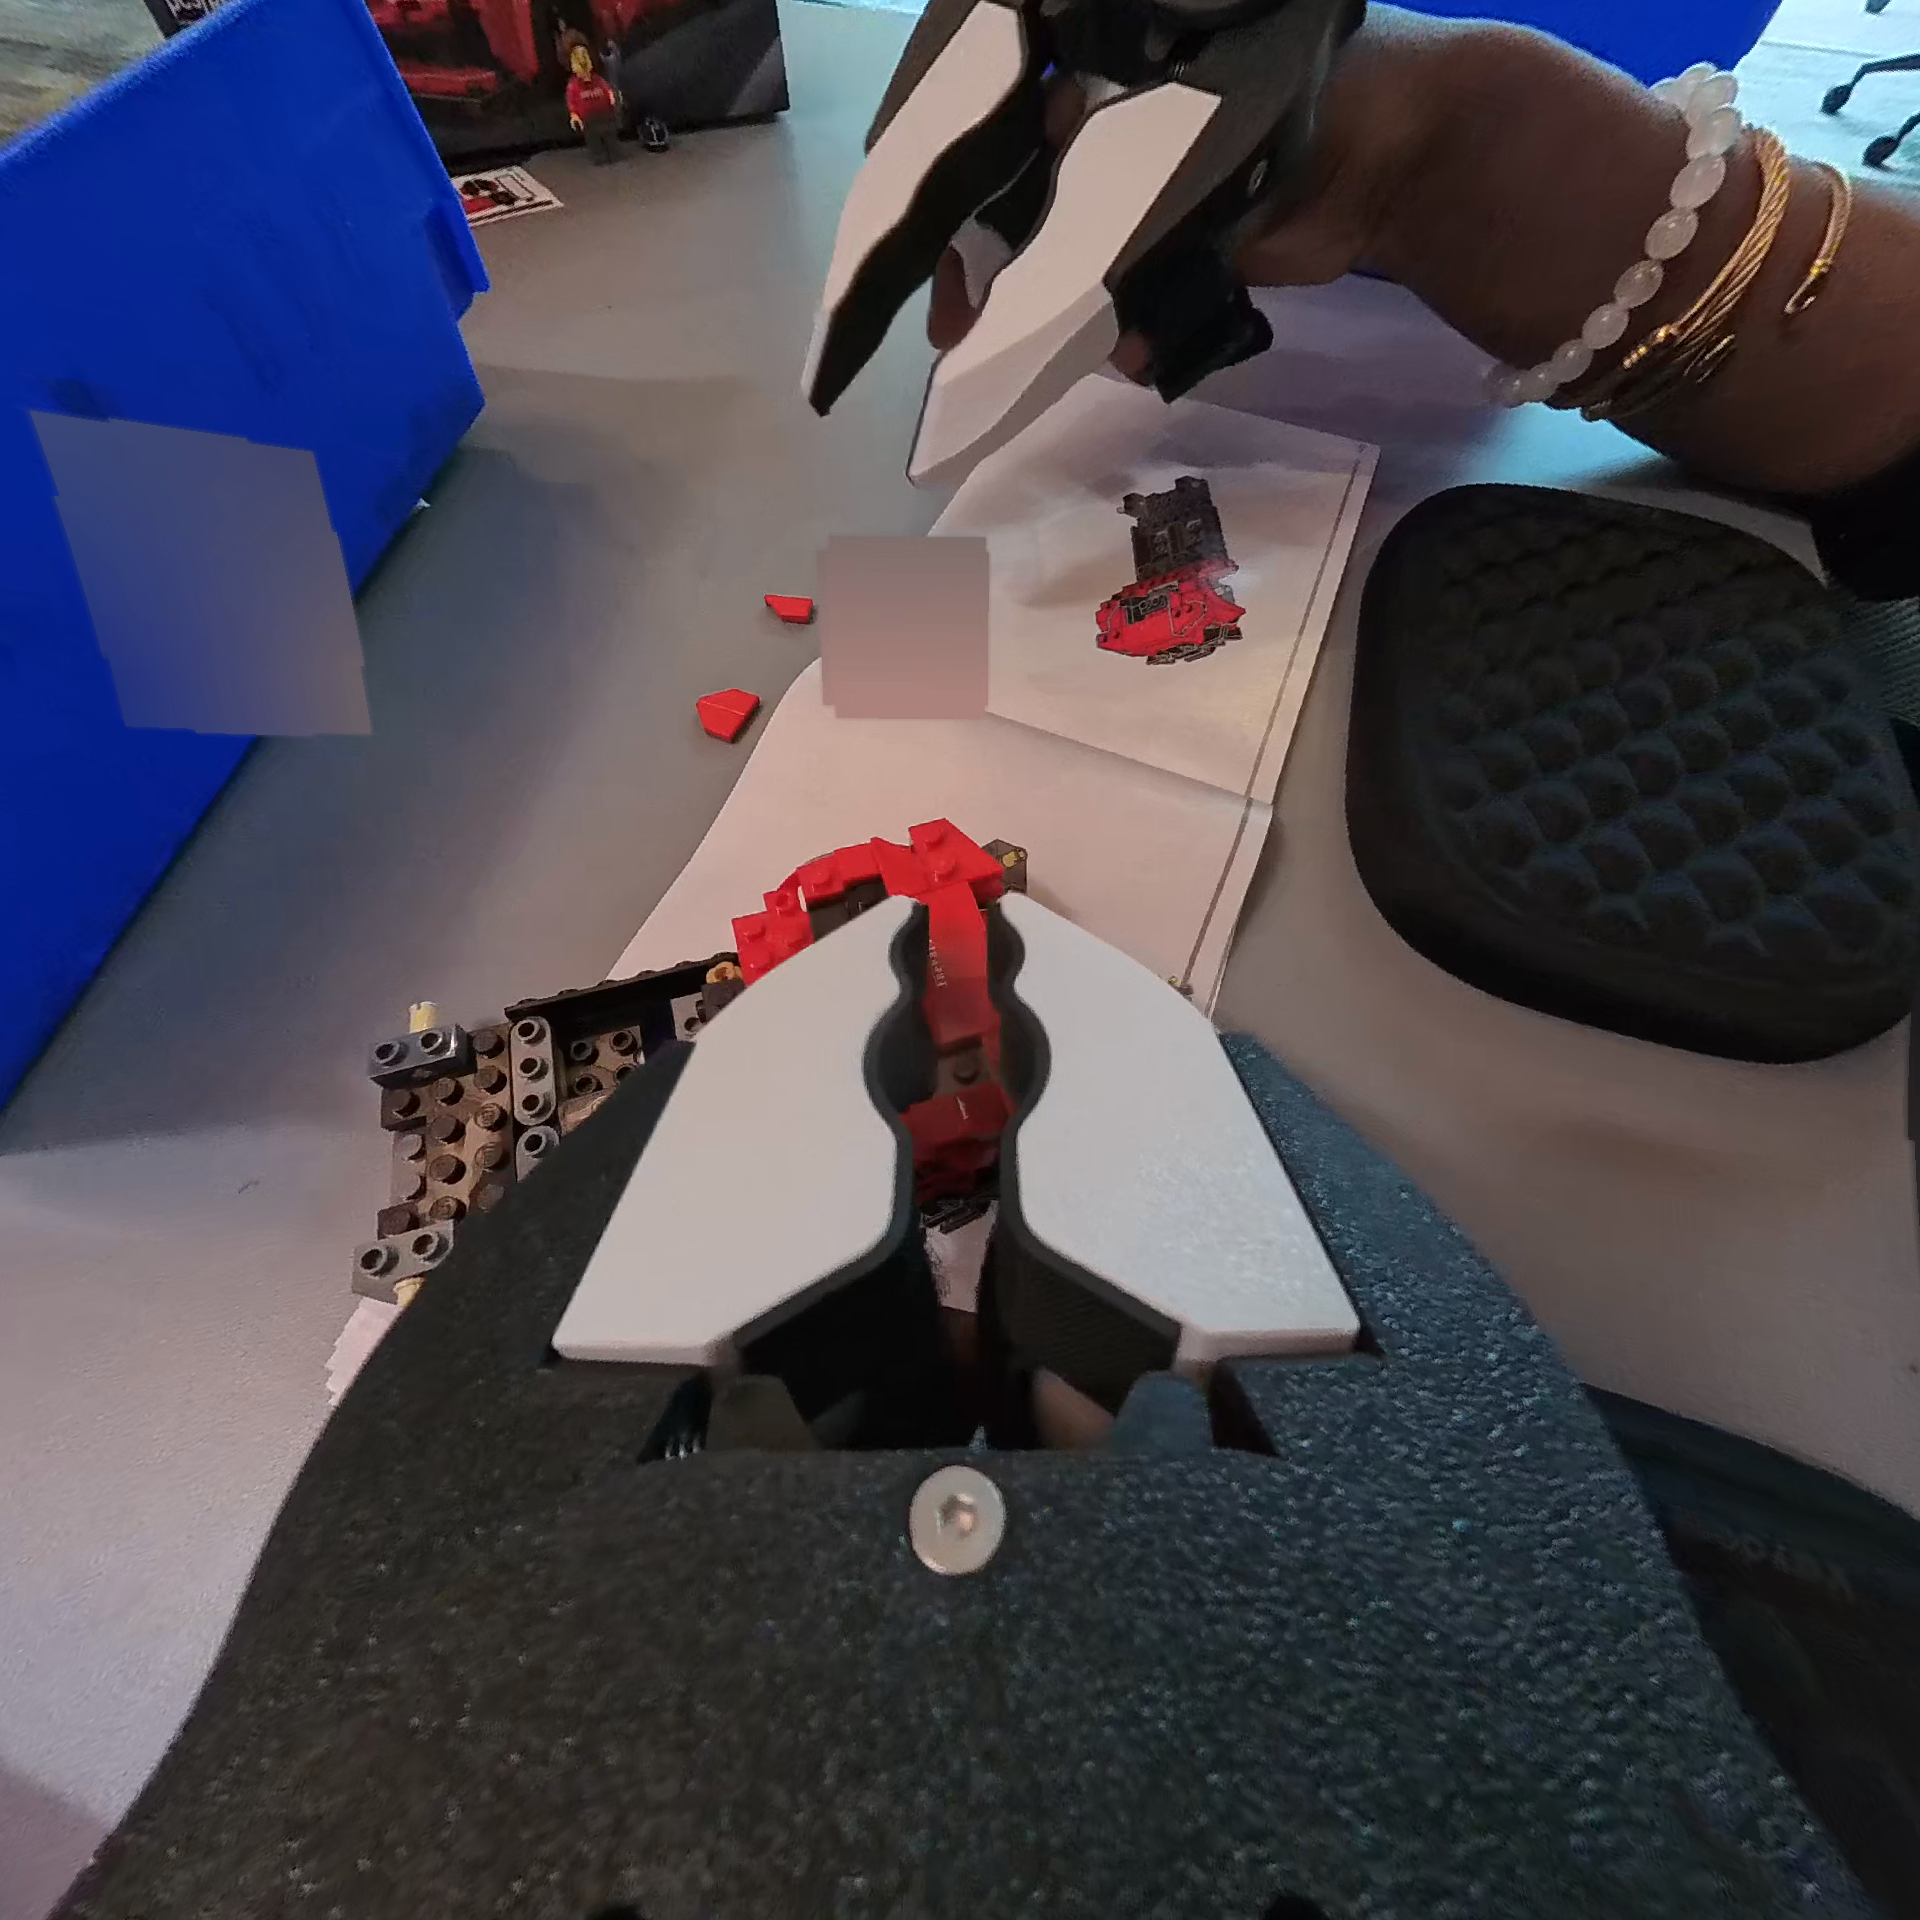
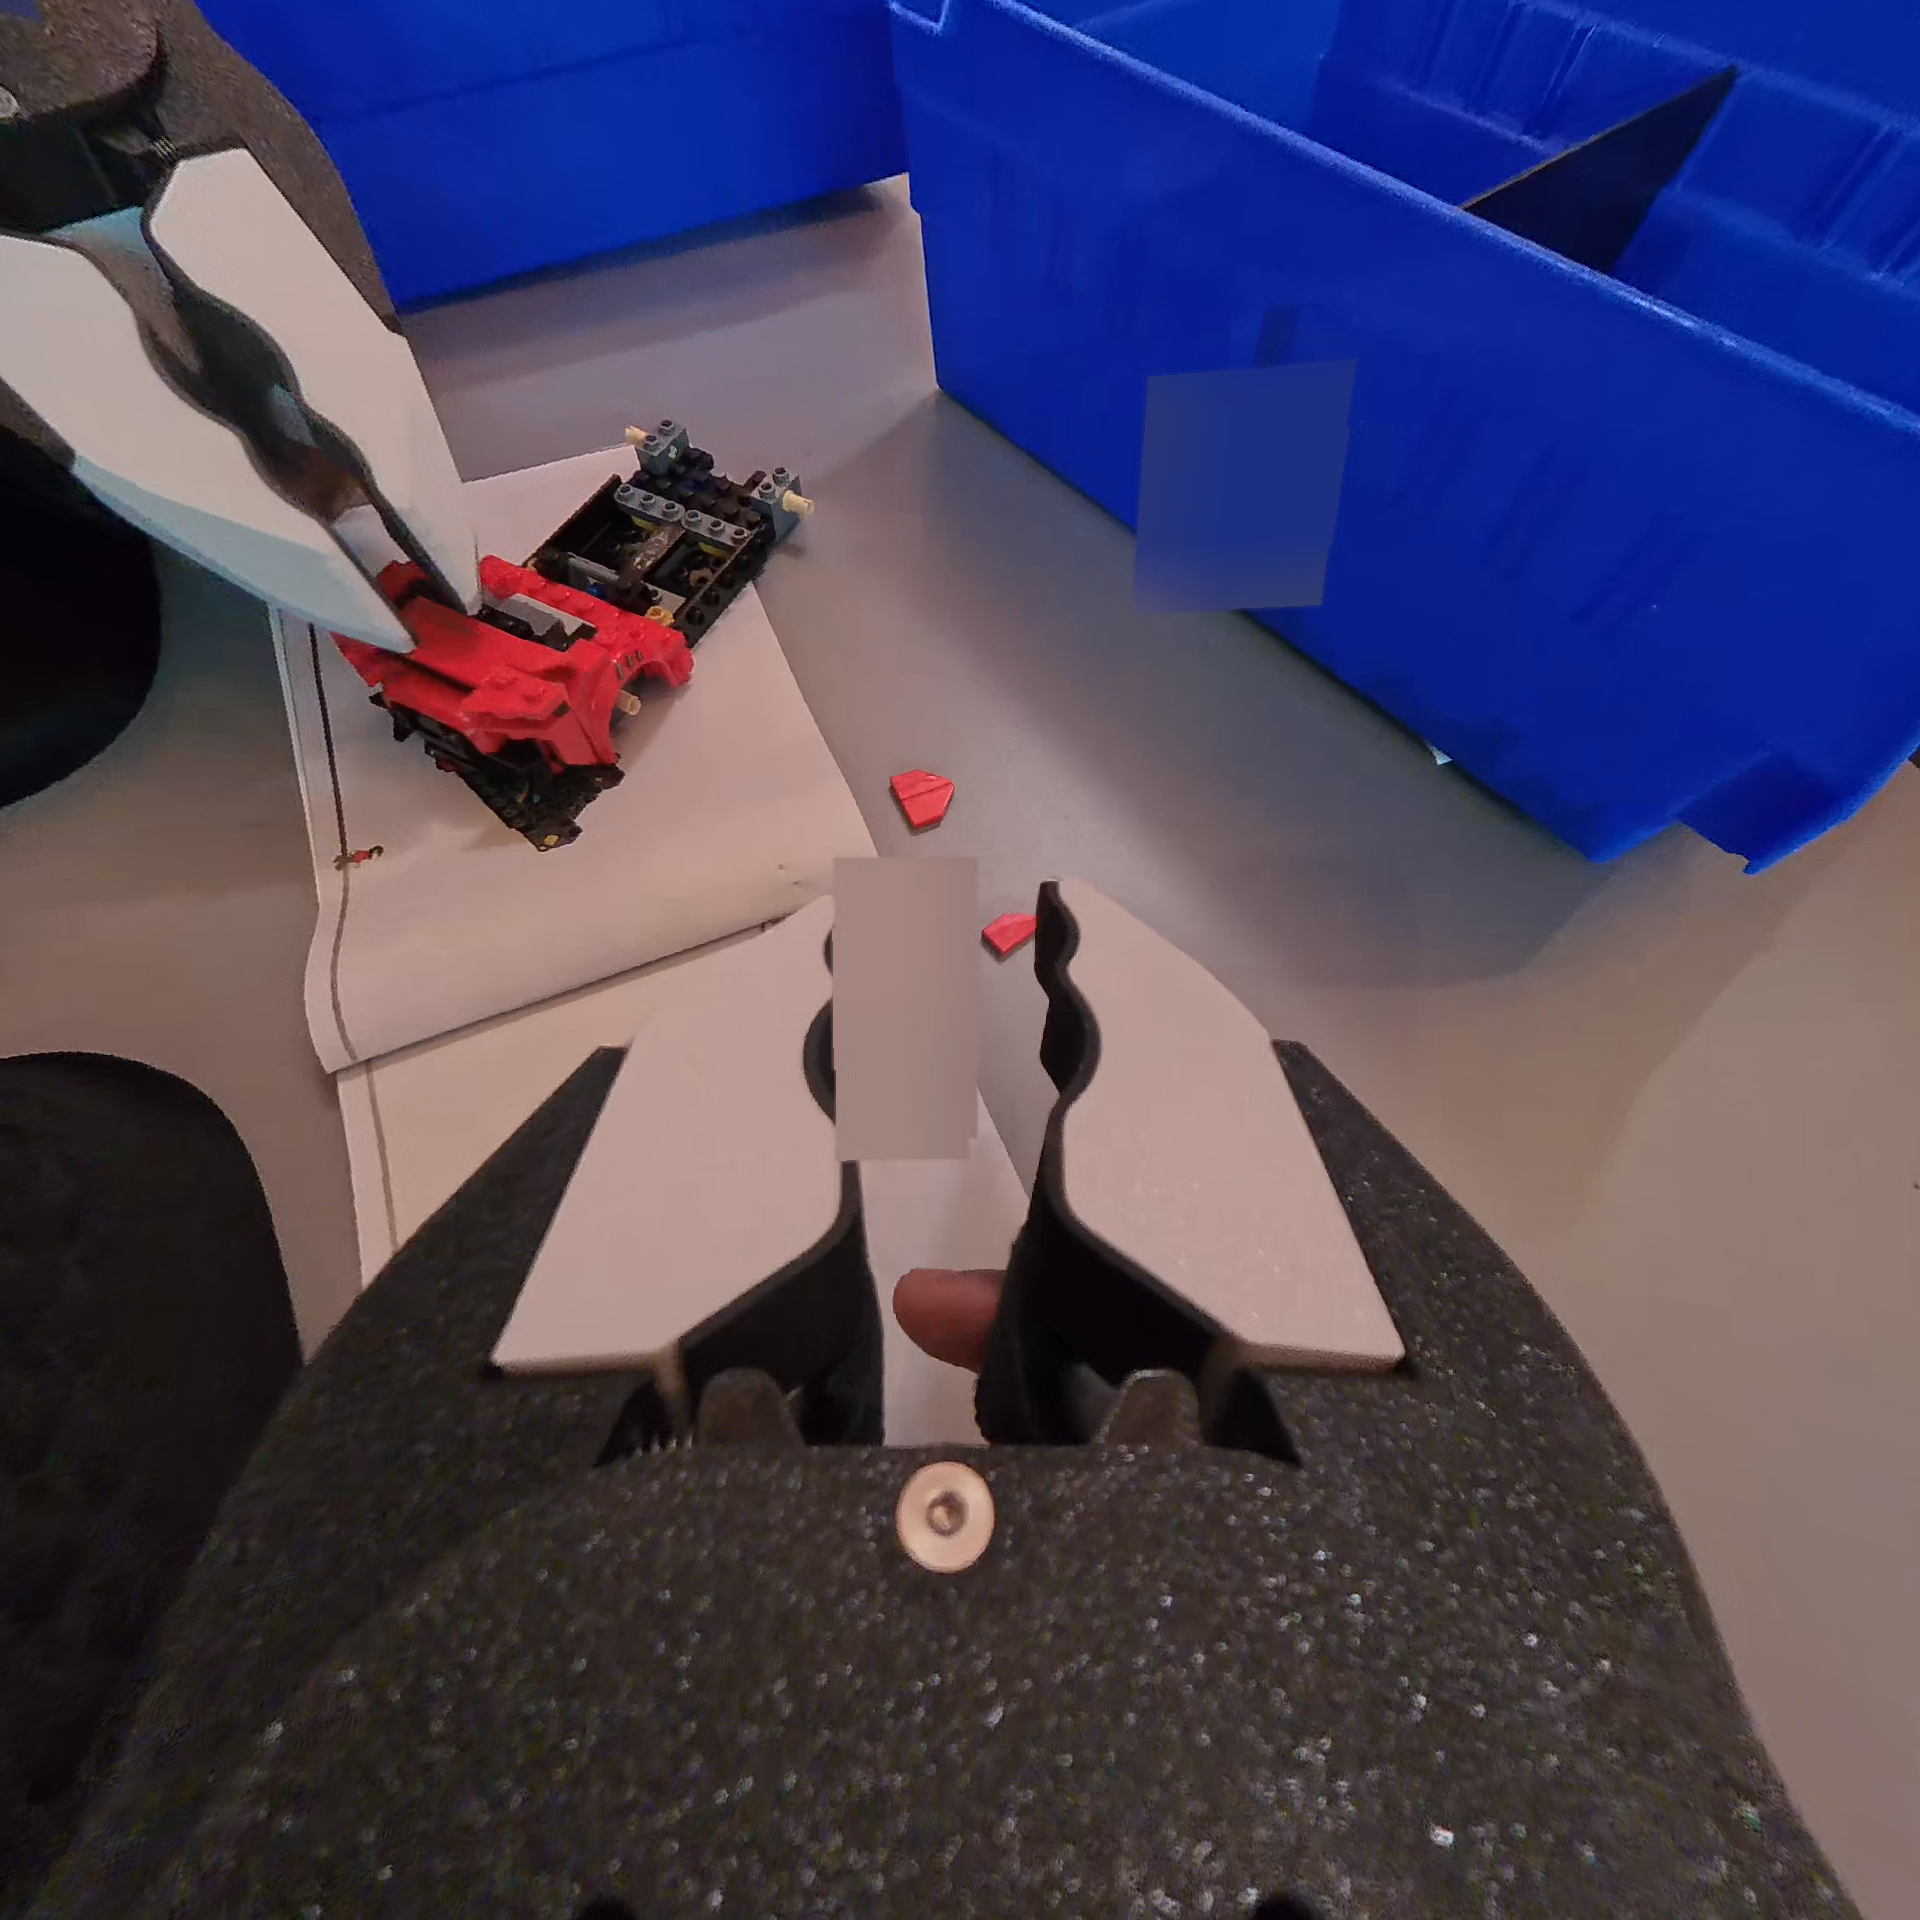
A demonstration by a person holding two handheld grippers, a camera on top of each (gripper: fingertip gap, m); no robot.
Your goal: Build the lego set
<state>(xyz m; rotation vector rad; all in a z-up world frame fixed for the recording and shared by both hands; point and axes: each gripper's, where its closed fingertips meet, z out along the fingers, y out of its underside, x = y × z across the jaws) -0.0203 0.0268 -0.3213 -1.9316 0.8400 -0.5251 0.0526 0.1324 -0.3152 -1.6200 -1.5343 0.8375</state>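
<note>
The left gripper (image 1: 958, 914) has its jaws pressed in on the lego car (image 1: 582, 1070), pinching the red front section w/ a narrow red strip running between the fingers. The car is part-built: red bodywork at one end, black & grey studded chassis at the other. It lies on the open instruction booklet (image 1: 1132, 748), on the near-left page in the left wrist view, chassis end hanging off the page edge onto the grey table (image 1: 582, 582).

The right gripper (image 2: 935, 914) hovers above the booklet, jaws spread w/ nothing between them; a blurred patch covers part of the gap. In the left wrist view it (image 1: 873, 416) hangs farther off, tips pointing down, apart from the car. The hand (image 1: 1507, 187) holding it wears a bead bracelet & gold bangles.

Two small red sloped pieces lie loose on the table just left of the booklet: one nearer (image 1: 729, 715), one farther (image 1: 790, 607). A blue bin (image 1: 208, 270) stands to the left, well apart from the car. A black textured pad (image 1: 1621, 769) sits right of the booklet. Far back: a minifigure (image 1: 594, 94) in front of the set box (image 1: 582, 52).
</note>
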